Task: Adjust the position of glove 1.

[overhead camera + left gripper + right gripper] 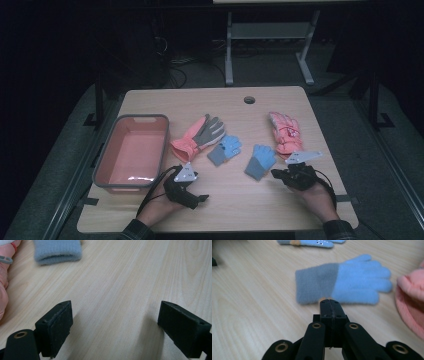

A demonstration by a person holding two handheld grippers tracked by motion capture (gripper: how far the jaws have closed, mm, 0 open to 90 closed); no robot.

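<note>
- A pink tub (131, 150) is seen at the table's (235, 200) left edge.
- The left gripper (196, 199) is held low over bare wood near the tub, its jaws spread wide with nothing between them.
- A pink-and-grey glove (197, 134) and a small blue glove (225, 149) are laid mid-table.
- A second blue glove (260, 161) is laid just beside the right gripper (275, 173), whose jaws are pressed together, empty.
- A pink glove (285, 131) is laid farthest right.
</note>
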